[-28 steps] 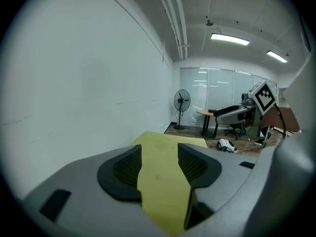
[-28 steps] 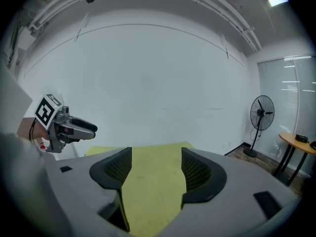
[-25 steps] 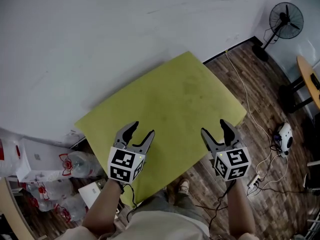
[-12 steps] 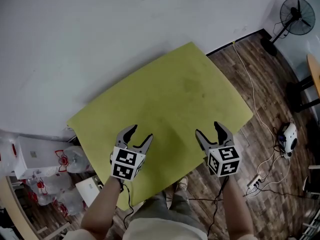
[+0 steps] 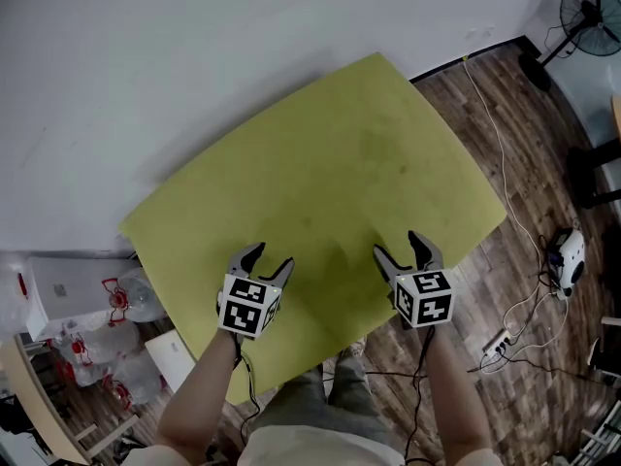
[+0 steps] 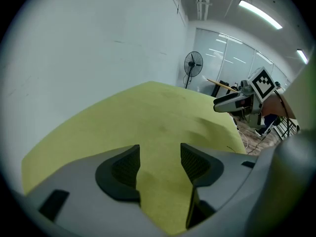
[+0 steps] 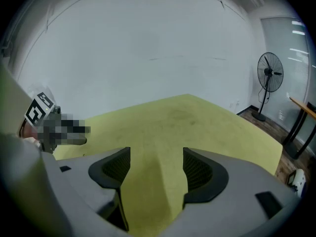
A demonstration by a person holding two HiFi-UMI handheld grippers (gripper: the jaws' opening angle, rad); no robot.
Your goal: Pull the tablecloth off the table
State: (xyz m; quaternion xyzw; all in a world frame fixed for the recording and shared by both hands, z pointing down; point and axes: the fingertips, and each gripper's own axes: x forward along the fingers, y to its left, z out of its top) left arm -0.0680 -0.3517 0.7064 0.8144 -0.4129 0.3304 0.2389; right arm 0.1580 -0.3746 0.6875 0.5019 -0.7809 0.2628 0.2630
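**Grippers had moved further in over the tablecloth (image 5: 330,163)**

The yellow-green tablecloth lay spread flat, covering the table beside a white wall. Near its close edge the left gripper (image 5: 270,257) and right gripper (image 5: 398,245) were held side by side, jaws apart, gripping nothing, cloth showing between them.

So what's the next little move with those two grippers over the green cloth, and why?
Probably lower both and pinch the tablecloth. The left hand-held gripper and the right hand-held gripper sit over its near part with jaws apart, gripping nothing, and the cloth lies spread flat, not yet pulled.
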